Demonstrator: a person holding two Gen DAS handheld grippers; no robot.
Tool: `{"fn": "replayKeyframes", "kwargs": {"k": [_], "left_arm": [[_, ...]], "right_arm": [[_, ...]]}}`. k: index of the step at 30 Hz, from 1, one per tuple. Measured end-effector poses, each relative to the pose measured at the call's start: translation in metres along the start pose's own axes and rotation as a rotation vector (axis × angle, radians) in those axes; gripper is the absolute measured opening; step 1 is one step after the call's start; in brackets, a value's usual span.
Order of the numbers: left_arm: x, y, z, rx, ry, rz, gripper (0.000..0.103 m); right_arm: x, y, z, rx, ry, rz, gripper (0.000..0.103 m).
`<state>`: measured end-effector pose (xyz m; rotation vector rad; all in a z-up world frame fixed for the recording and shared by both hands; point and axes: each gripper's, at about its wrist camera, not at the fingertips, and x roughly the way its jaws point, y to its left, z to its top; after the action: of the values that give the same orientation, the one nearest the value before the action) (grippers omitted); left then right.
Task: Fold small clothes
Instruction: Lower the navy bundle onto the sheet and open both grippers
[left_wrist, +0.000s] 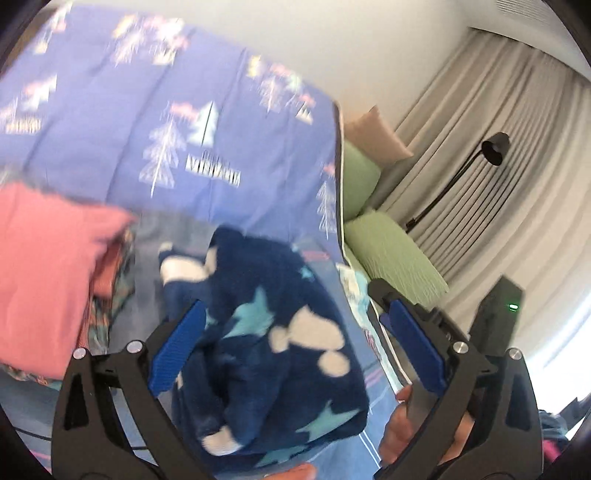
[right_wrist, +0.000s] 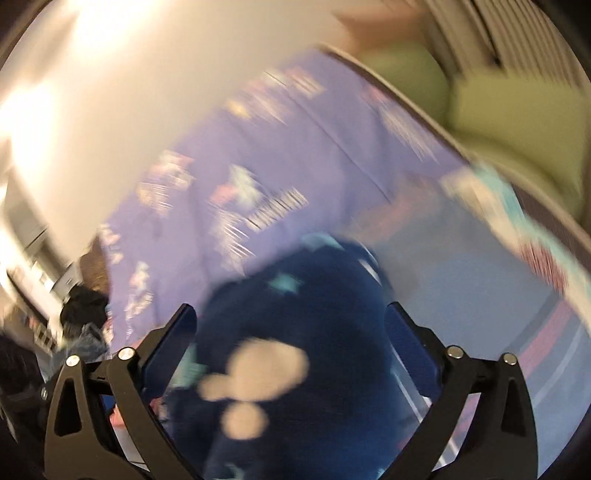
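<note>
On the blue bedspread with tree prints lies the small navy fleece garment with stars and pale blotches, loosely bunched. My left claw stands wide open above it, and I cannot see its blue pads pressing the cloth. My right claw is also spread wide over the same garment; the view is blurred. A pink folded piece rests on a pile beside it.

— What is lying at the right of the frame?
— Green pillows and a pink pillow, beside the grey curtain.
— And standing there?
— A black lamp, leaning before the curtain.
</note>
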<state>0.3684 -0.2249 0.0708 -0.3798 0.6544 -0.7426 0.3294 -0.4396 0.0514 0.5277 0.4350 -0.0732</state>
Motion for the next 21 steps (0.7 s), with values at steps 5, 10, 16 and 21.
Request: {"fn": "replayKeyframes", "kwargs": {"k": [5,10,16,21], "left_arm": [[0.039,0.013,-0.023,-0.006,0.038,0.031,0.100],[0.077,0.047,-0.058,0.002,0.052,0.140,0.098],[0.048,0.058,-0.073,-0.052,0.017,0.087,0.098],[0.009,0.078,-0.096,-0.164,0.016,0.128,0.098]], "right_arm": [[0.033,-0.006,-0.020,0.020,0.073,0.016,0.041],[0.048,-0.017,-0.049,-0.067,0.073,-0.061,0.028],[0.013,-0.015,-0.077,-0.048,0.003,-0.083,0.028],[-0.031,0.004,-0.111,-0.103,-0.022,-0.160,0.036]]}}
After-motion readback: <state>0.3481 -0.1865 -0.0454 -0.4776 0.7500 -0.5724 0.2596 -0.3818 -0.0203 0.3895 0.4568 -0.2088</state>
